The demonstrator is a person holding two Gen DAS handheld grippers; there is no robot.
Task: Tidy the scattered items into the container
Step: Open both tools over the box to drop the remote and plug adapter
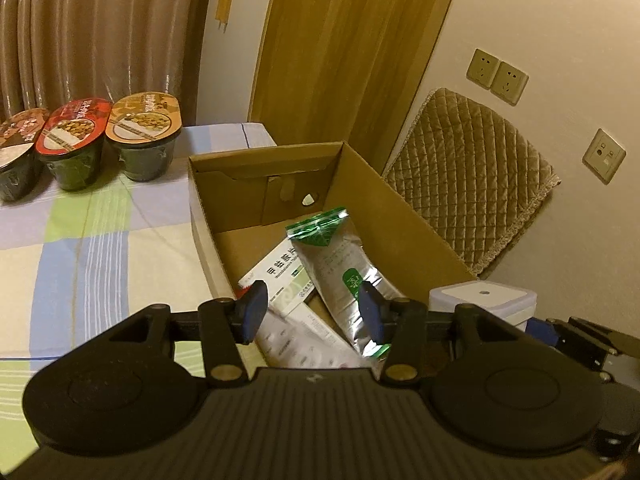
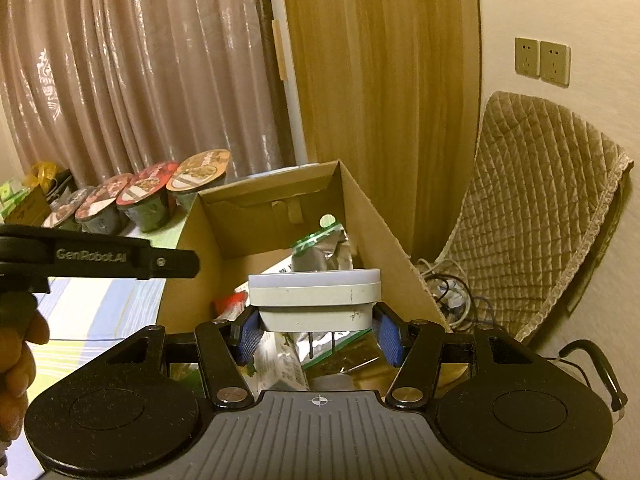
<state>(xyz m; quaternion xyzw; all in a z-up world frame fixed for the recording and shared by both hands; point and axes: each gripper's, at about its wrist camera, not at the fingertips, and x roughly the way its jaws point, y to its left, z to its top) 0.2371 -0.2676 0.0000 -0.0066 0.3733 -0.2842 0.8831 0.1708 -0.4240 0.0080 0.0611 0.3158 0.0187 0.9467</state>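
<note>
Right hand-held gripper (image 2: 316,330) clamps white square plug-in night light (image 2: 314,298), prongs down, above near end of open brown cardboard box (image 2: 384,232). Left hand-held gripper (image 1: 312,310) spread wide, empty, over box. Silver-green foil pouch (image 1: 340,264) and white medicine carton (image 1: 280,276) lie inside box. Instant-noodle bowls (image 1: 144,140) far left on checked bedsheet (image 1: 100,240).

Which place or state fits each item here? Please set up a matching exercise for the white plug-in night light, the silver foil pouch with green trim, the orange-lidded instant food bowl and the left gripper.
Things:
1. white plug-in night light
2. silver foil pouch with green trim
3. orange-lidded instant food bowl
4. left gripper

Places or states:
A. lying inside the brown cardboard box
B. open, holding nothing, over the box
C. clamped between the right gripper's blue pads
D. standing on the checked cloth outside the box

Pairs: 1-C, 2-A, 3-D, 4-B
</note>
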